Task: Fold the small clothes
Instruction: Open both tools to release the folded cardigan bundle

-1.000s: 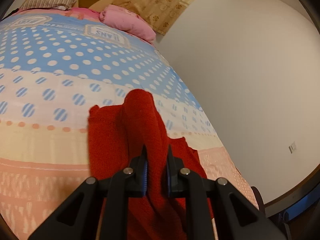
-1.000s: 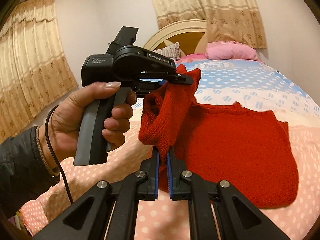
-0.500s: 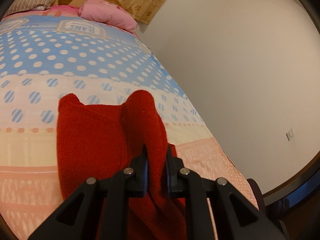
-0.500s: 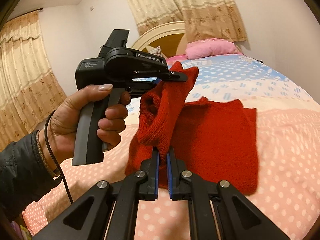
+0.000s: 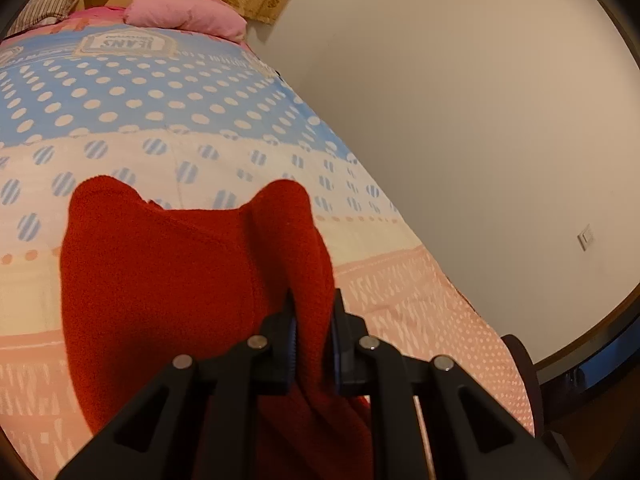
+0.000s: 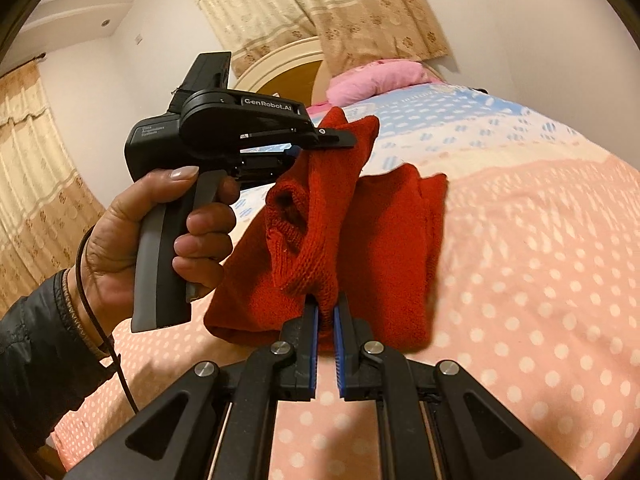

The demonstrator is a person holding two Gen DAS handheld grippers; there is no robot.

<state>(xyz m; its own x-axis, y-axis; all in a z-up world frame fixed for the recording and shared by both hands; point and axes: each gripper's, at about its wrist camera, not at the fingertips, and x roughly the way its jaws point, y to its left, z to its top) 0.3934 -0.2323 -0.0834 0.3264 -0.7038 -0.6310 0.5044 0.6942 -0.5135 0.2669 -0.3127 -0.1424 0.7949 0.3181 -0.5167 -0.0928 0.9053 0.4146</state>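
Polka-dot bedspread (image 6: 540,280) underneath; red sweater (image 6: 320,216) is pinched by left gripper (image 5: 312,320) and right gripper (image 6: 326,320); its lower hem is hidden.

1. Our left gripper (image 6: 340,138) is black, stamped "GenRobot.AI", with a grey handle.
2. Our right gripper (image 6: 326,316) shows blue pads (image 6: 314,344) and silver screws (image 6: 280,347).
3. Our left hand (image 6: 160,232) wears a dark sleeve (image 6: 36,352), a cord at seven o'clock.

A home bedroom: a bed (image 5: 200,128) with polka-dot bedspread, pink pillow (image 6: 380,78), arched headboard (image 6: 280,68) and patterned curtains (image 6: 320,8)
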